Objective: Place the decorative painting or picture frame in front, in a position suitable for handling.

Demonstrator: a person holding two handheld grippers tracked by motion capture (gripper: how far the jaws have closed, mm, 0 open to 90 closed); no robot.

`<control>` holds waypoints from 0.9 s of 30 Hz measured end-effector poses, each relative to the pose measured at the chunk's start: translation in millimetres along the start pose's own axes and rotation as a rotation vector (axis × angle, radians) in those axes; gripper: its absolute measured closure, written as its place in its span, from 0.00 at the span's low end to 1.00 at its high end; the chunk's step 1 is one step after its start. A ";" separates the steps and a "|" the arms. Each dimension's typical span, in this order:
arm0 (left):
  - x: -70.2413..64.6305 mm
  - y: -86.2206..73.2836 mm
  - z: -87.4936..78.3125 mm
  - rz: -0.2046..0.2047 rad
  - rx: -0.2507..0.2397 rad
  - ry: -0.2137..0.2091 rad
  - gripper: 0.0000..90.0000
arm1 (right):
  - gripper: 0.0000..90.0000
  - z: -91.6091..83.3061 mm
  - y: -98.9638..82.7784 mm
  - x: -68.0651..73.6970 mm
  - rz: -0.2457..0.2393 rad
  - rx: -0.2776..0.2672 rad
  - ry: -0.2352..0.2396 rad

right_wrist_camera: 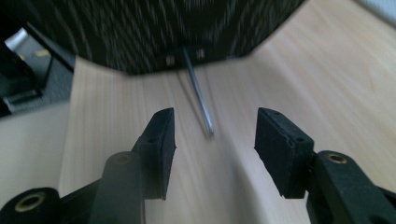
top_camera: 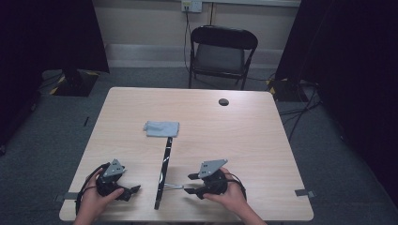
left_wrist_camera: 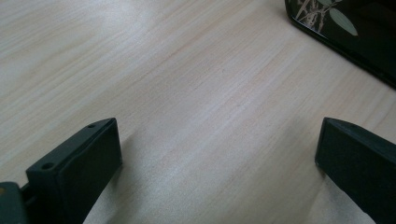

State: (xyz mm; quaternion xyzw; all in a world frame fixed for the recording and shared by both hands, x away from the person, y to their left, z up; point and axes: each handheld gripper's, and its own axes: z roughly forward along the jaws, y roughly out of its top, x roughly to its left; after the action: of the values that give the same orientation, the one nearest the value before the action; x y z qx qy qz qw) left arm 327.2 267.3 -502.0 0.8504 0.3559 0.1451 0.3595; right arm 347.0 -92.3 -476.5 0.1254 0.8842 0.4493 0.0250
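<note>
A long thin black panel (top_camera: 163,172) stands on edge near the table's front middle. A slim metal rod (top_camera: 173,186) sticks out of its right side. My left gripper (top_camera: 133,191) rests open on the table left of the panel. In the left gripper view the jaws (left_wrist_camera: 219,154) stand wide apart over bare wood, and the panel's glossy leaf-patterned face (left_wrist_camera: 345,32) is at the upper right. My right gripper (top_camera: 190,183) is open, right of the panel. In the right gripper view the rod (right_wrist_camera: 198,95) points from the panel's dark striped back (right_wrist_camera: 163,28) toward the gap between the jaws (right_wrist_camera: 215,135).
A folded blue-grey cloth (top_camera: 162,128) lies beyond the panel's far end. The wooden table (top_camera: 234,140) has a dark round hole (top_camera: 224,101) near its far edge. A black folding chair (top_camera: 221,54) stands behind the table. Dark curtains flank both sides.
</note>
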 end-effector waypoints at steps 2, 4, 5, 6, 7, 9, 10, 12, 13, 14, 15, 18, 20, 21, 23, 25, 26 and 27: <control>-0.6 -0.1 0.2 -0.005 -0.003 0.001 0.00 | 0.59 4.8 6.3 -0.2 -0.006 -0.020 0.013; -0.5 -0.1 0.1 -0.004 -0.002 0.001 0.00 | 0.62 11.8 11.3 -0.6 -0.001 -0.009 0.032; -0.3 -0.1 0.0 -0.002 -0.001 0.001 0.00 | 0.64 14.8 13.0 0.1 -0.007 -0.012 0.046; -0.6 -0.1 0.2 -0.005 -0.003 0.001 0.00 | 0.65 17.8 14.4 0.8 -0.009 -0.011 0.058; -0.2 -0.1 -0.1 0.000 0.000 0.001 0.00 | 0.66 20.8 15.5 1.5 -0.015 -0.005 0.065; -0.3 -0.1 -0.1 -0.001 0.000 0.001 0.00 | 0.69 26.1 16.8 2.1 -0.022 0.008 0.079; -0.3 -0.1 0.0 -0.001 0.000 0.002 0.00 | 0.70 28.7 17.4 1.7 -0.036 0.017 0.078; -0.5 -0.1 -0.1 -0.001 0.001 0.002 0.00 | 0.72 32.2 18.6 1.0 -0.032 0.015 0.097; -0.4 -0.1 -0.1 -0.001 0.001 0.002 0.00 | 0.73 33.5 19.4 1.1 -0.040 0.025 0.100; -0.6 -0.1 0.0 -0.004 0.000 0.002 0.00 | 0.74 35.1 19.7 1.0 -0.047 0.032 0.098; -0.5 -0.1 -0.1 -0.002 0.001 0.002 0.00 | 0.74 36.3 19.6 0.6 -0.050 0.036 0.095; -0.4 -0.1 -0.1 0.000 0.001 0.002 0.00 | 0.81 41.2 17.9 -0.1 -0.040 0.045 0.110; -0.5 -0.1 -0.1 -0.002 0.001 0.002 0.00 | 0.87 42.4 17.1 0.6 -0.055 0.050 0.096; -0.4 -0.1 -0.1 0.000 0.001 0.002 0.00 | 0.90 42.4 17.2 0.2 -0.055 0.053 0.095; -0.4 -0.1 -0.2 0.000 0.001 0.002 0.00 | 0.96 40.9 17.9 -1.9 -0.045 0.061 0.098; -0.4 -0.1 -0.2 0.000 0.001 0.002 0.00 | 0.97 41.0 17.8 -3.7 -0.049 0.069 0.113; -0.4 -0.1 -0.1 0.000 0.001 0.002 0.00 | 0.97 41.0 17.6 -4.0 -0.052 0.068 0.115; -0.4 -0.1 -0.1 -0.001 0.001 0.002 0.00 | 0.97 41.1 17.7 -4.1 -0.054 0.068 0.116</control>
State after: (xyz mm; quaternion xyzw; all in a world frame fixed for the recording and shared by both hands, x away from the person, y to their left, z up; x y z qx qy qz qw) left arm 326.8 267.1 -501.9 0.8502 0.3569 0.1453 0.3587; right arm 360.9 -50.9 -487.0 0.0759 0.9021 0.4245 -0.0183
